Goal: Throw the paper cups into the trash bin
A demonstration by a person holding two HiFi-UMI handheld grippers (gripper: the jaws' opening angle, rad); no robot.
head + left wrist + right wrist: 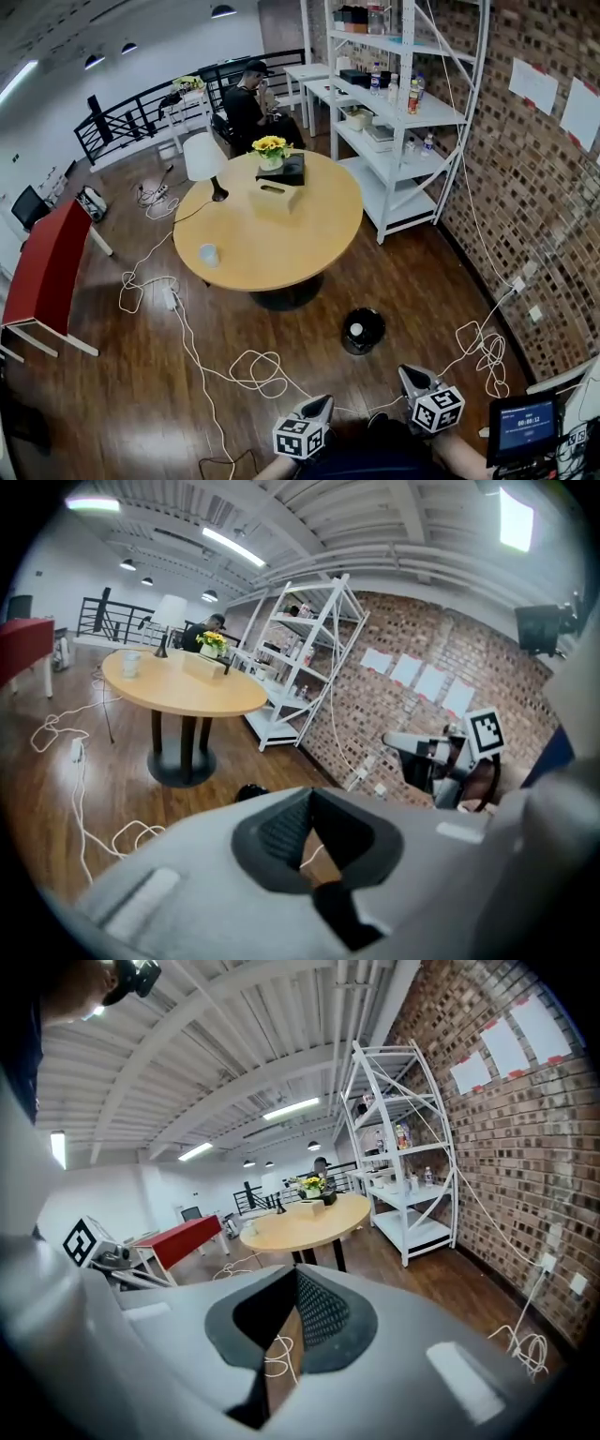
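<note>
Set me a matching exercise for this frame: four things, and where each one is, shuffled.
1. paper cup
2. trash bin
3. yellow flowers
4. red table

a. on the floor, in front of the round table
b. on the round table, near its front left edge
c. on the round table's far side
d. standing left of the round table

Pairs: 1-b, 2-a, 3-c, 4-d.
</note>
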